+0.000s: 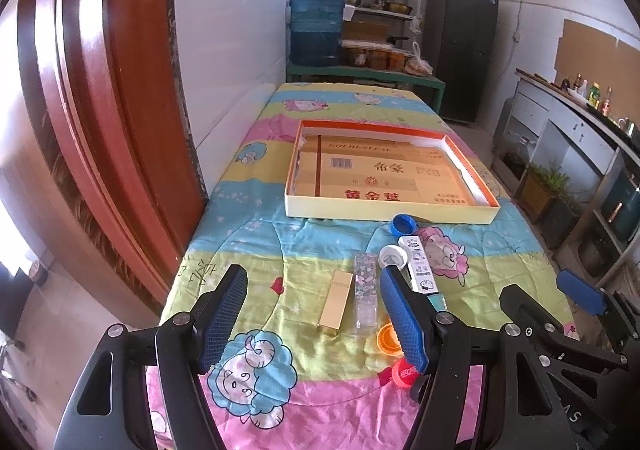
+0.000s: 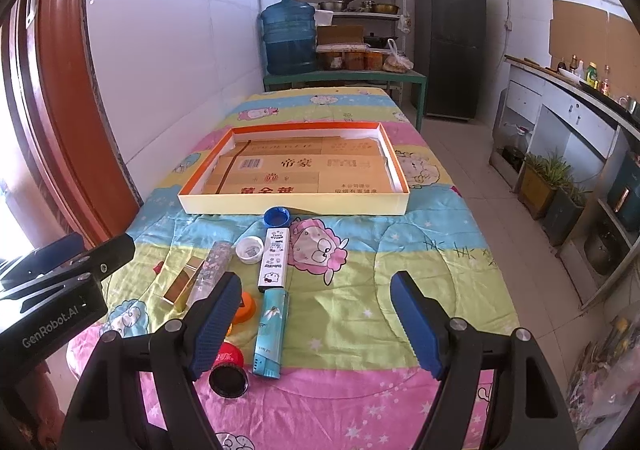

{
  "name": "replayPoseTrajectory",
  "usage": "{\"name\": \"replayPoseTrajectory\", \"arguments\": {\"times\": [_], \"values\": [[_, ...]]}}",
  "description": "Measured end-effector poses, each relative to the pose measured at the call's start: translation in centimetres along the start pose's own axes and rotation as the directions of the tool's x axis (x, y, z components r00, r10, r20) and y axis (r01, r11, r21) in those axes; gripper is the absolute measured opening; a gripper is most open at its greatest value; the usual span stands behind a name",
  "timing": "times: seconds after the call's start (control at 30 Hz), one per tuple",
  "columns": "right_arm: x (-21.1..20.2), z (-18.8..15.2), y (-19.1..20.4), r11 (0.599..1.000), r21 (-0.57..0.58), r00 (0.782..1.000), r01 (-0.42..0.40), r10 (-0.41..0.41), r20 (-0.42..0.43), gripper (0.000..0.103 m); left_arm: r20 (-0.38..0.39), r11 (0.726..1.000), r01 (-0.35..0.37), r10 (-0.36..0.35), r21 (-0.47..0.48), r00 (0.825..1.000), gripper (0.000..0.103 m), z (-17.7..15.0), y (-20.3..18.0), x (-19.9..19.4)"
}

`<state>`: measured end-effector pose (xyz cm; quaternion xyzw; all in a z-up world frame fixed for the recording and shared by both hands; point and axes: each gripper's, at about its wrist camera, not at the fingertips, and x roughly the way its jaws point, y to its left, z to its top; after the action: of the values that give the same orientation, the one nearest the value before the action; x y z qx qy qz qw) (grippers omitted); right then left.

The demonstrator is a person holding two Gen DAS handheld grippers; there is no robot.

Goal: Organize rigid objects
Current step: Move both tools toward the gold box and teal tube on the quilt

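Note:
A shallow cardboard tray (image 1: 390, 212) (image 2: 294, 206) with an orange rim lies mid-table, lined with flattened carton. In front of it lie small items: a blue cap (image 1: 403, 225) (image 2: 277, 216), a white cap (image 1: 393, 256) (image 2: 249, 249), a white cartoon lighter (image 1: 419, 264) (image 2: 274, 256), a gold lighter (image 1: 336, 300) (image 2: 182, 282), a clear floral lighter (image 1: 365, 292) (image 2: 210, 270), a teal lighter (image 2: 271, 332), an orange cap (image 1: 388, 338) (image 2: 247, 306) and a red cap (image 1: 404, 372) (image 2: 228, 368). My left gripper (image 1: 310, 314) is open above the gold and floral lighters. My right gripper (image 2: 316, 320) is open, just right of the teal lighter.
The table wears a pastel cartoon quilt (image 2: 360, 290). A white wall and red door frame (image 1: 100, 110) run along the left. A green bench with a water jug (image 2: 288, 36), shelves and a fridge (image 2: 450, 42) stand behind. A counter (image 2: 560, 110) lines the right.

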<state>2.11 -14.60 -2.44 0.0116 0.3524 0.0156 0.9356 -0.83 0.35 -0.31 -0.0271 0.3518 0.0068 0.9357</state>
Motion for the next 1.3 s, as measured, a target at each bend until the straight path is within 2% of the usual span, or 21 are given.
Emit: {"name": "replayPoseTrajectory", "arguments": {"times": [0.5,1.3], "values": [[1.3,-0.5,0.5,1.0,0.003,0.999,-0.007,0.007,-0.033,0.072,-0.019,1.0,0.016,-0.016,-0.009,1.0,0.071,-0.7,0.2,1.2],[1.5,-0.6,0.5,0.999,-0.012,0.998,0.046,-0.046,-0.034,0.072,-0.034,1.0,0.022,-0.022,-0.014,0.999,0.071,-1.2,0.2,1.6]]}}
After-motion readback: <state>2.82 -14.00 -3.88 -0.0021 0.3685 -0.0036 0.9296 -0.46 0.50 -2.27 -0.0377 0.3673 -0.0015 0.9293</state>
